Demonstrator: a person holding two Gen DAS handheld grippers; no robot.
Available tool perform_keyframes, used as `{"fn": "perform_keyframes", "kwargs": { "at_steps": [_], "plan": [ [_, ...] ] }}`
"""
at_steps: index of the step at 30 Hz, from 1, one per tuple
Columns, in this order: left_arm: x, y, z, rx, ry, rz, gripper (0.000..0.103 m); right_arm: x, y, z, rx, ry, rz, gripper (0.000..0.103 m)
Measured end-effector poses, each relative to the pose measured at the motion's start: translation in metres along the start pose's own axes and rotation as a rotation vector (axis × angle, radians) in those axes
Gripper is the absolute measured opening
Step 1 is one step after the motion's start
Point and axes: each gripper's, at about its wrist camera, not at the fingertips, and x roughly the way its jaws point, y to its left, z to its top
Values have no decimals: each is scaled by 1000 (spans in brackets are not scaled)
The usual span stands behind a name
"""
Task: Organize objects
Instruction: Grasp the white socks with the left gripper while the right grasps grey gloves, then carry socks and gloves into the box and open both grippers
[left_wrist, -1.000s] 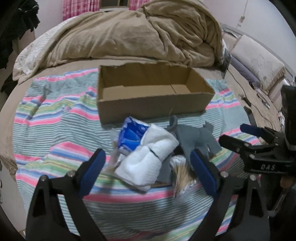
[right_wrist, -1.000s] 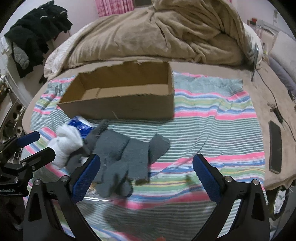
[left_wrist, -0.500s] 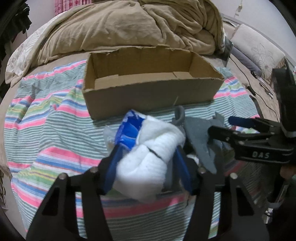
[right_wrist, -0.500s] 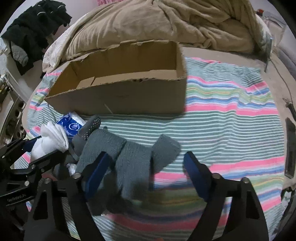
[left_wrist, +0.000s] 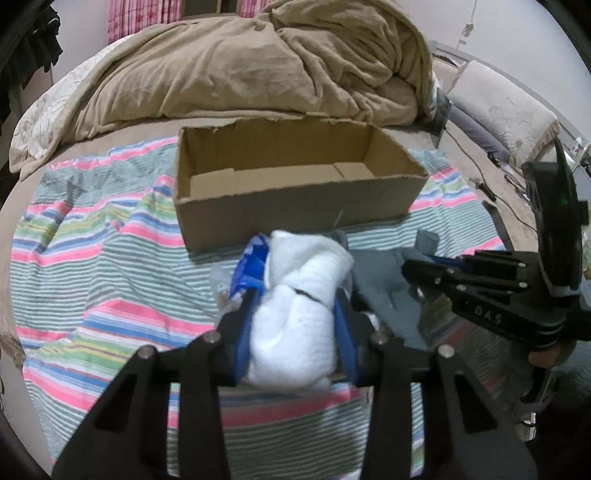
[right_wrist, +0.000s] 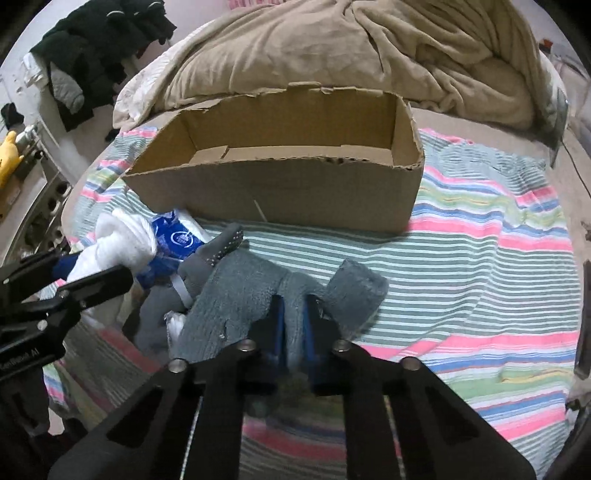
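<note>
**Caller:** Striped blanket (right_wrist: 480, 266) spread over the bed, and both tools are down on the pile at its near edge. Nearest the left camera, the left gripper (left_wrist: 295, 325) is closing, blue pads pressing into either side of the white rolled towel (left_wrist: 299, 295).

**Analyst:** And the right?

**Caller:** The right gripper (right_wrist: 293, 332) is pinched nearly shut on a fold of the grey fleece cloth (right_wrist: 236, 295), which sprawls leftward from the jaws toward the other tool. A blue packet (right_wrist: 173, 240) sits tucked between the towel and the grey stuff.

**Analyst:** So where does it all go?

**Caller:** My guess, the cardboard box (left_wrist: 295, 206). It lies straight ahead of both grippers, just beyond the pile, long axis running across the view, open top up, looking empty. The towel sits close to its front wall, so the left hand looks nearer. Behind the box, a heaped tan duvet (left_wrist: 258, 66).
</note>
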Motion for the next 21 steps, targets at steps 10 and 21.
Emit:
{"fn": "perform_keyframes", "kwargs": {
  "at_steps": [10, 21],
  "plan": [
    [-27, 4, 7, -11, -60, -23, 40, -40, 2, 8, -27, -84, -41, 7],
    [-41, 5, 30, -3, -122, -37, 40, -78, 5, 30, -49, -181, -45, 7]
  ]
}}
